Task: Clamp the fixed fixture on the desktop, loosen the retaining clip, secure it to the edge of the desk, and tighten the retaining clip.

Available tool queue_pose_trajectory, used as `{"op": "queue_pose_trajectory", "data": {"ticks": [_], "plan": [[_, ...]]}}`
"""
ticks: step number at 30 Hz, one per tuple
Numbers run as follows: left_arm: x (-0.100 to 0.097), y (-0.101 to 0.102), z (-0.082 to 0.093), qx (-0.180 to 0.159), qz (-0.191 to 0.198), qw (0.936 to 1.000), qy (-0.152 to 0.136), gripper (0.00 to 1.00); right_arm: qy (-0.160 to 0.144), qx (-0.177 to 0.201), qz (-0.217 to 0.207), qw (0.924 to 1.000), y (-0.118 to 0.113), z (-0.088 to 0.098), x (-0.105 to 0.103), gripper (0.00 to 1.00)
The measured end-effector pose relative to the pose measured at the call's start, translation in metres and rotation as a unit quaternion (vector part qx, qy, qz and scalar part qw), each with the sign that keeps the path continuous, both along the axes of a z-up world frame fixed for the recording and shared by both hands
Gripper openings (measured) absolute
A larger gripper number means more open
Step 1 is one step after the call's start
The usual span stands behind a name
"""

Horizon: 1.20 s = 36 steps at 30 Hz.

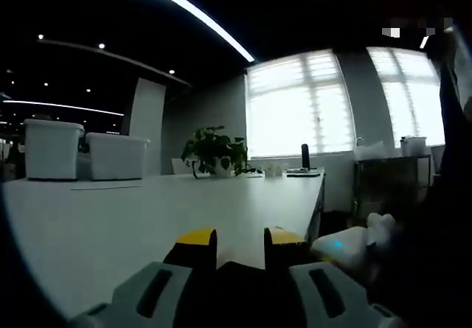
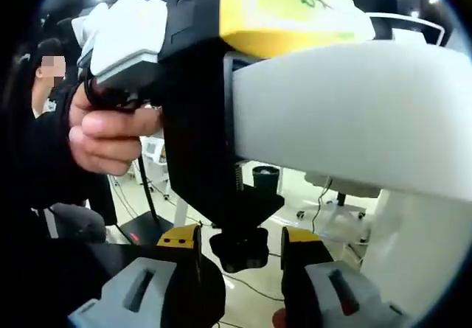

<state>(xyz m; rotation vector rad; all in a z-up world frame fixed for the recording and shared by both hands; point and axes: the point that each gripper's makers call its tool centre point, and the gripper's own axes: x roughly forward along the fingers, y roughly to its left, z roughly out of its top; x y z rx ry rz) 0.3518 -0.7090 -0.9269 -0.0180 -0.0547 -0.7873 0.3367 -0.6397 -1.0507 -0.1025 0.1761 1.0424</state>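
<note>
A black clamp fixture (image 2: 195, 121) grips the edge of the white desk (image 2: 346, 114). Its black screw knob (image 2: 240, 248) hangs below the edge. My right gripper (image 2: 240, 243) is open, its yellow-tipped fingers (image 2: 181, 238) close on either side of the knob, with thin gaps. The left gripper's yellow-tipped finger (image 2: 287, 11) lies over the desk top against the fixture, and a person's hand (image 2: 110, 136) holds that gripper. In the left gripper view, my left gripper (image 1: 240, 237) points along the white desk (image 1: 133, 210) with the dark fixture (image 1: 237, 287) low between its jaws.
Two white bins (image 1: 51, 147) (image 1: 116, 156) and a potted plant (image 1: 214, 151) stand at the desk's far end. A dark upright object (image 1: 304, 155) stands near the bright windows. Below the desk edge are a chair base (image 2: 339, 203) and floor cables.
</note>
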Motion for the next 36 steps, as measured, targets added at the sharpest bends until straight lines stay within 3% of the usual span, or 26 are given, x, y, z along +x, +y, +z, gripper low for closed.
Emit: {"op": "queue_pose_trajectory", "data": {"ticks": [6,11,17,19,21,24,26,28,30,31,32,33,36], "plan": [[-0.013,0.016,0.022,-0.013,0.003,0.9999,0.010,0.33,0.021,0.004,0.005,0.9998,-0.003,0.003,-0.006,0.49],[-0.032,0.035,0.034,-0.014,0.010,0.9996,0.022,0.38,0.035,-0.036,0.010,0.9987,-0.012,-0.005,-0.013,0.60],[-0.054,0.059,0.025,-0.003,0.027,0.9963,0.082,0.66,0.046,-0.063,-0.001,0.9969,-0.034,0.001,-0.020,0.65],[-0.064,0.074,0.021,0.024,0.046,0.9944,0.092,0.70,0.055,-0.072,-0.001,0.9959,-0.043,0.003,-0.028,0.68],[-0.073,0.086,0.022,0.030,0.056,0.9928,0.101,0.75,0.056,-0.077,-0.002,0.9955,-0.050,0.007,-0.032,0.69],[-0.092,0.100,0.011,0.048,0.060,0.9865,0.145,0.87,0.050,-0.082,-0.001,0.9953,-0.057,0.013,-0.037,0.76],[-0.097,0.109,0.009,0.071,0.072,0.9858,0.134,0.87,0.054,-0.093,0.004,0.9942,-0.060,0.012,-0.039,0.84],[-0.103,0.115,0.006,0.091,0.075,0.9849,0.127,0.87,0.046,-0.109,0.017,0.9928,-0.064,0.014,-0.045,0.86],[-0.110,0.119,0.000,0.094,0.070,0.9820,0.148,0.89,0.014,-0.123,0.043,0.9914,-0.068,0.023,-0.052,0.86],[-0.115,0.121,-0.004,0.087,0.068,0.9794,0.169,0.90,0.015,-0.125,0.045,0.9910,-0.072,0.027,-0.056,0.85],[-0.116,0.124,-0.004,0.087,0.068,0.9794,0.169,0.90,0.014,-0.129,0.045,0.9905,-0.077,0.029,-0.056,0.84],[-0.118,0.126,-0.004,0.089,0.068,0.9792,0.169,0.89,0.027,-0.149,0.035,0.9878,-0.088,0.027,-0.055,0.82],[-0.123,0.135,0.001,0.089,0.073,0.9788,0.169,0.89,0.060,-0.156,0.024,0.9856,-0.107,0.031,-0.056,0.84]]}}
